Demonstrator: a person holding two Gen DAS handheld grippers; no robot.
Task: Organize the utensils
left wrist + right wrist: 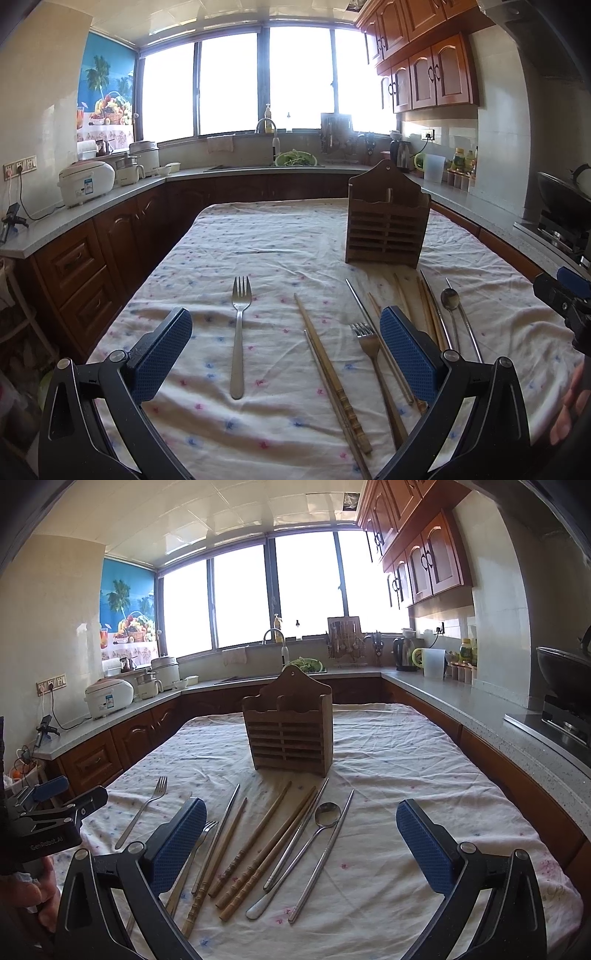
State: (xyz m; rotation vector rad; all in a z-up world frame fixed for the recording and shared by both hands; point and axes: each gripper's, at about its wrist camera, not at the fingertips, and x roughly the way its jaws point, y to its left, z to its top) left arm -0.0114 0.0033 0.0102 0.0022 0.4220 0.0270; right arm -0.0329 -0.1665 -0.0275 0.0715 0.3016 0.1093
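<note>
Both claws gape wide, empty, above the cloth-covered surface: left claw, right claw. From left lie a lone steel fork, a second steel fork, brown bamboo chopsticks, a steel spoon and metal chopsticks. Behind them stands an upright slatted wooden utensil holder.

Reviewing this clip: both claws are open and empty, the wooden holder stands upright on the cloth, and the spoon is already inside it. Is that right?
Not quite. The spoon is not in the wooden holder; it lies on the cloth among the chopsticks in front of it, as the right wrist view shows. The rest holds: the left claw and right claw are open and empty, and the holder stands upright.
</note>
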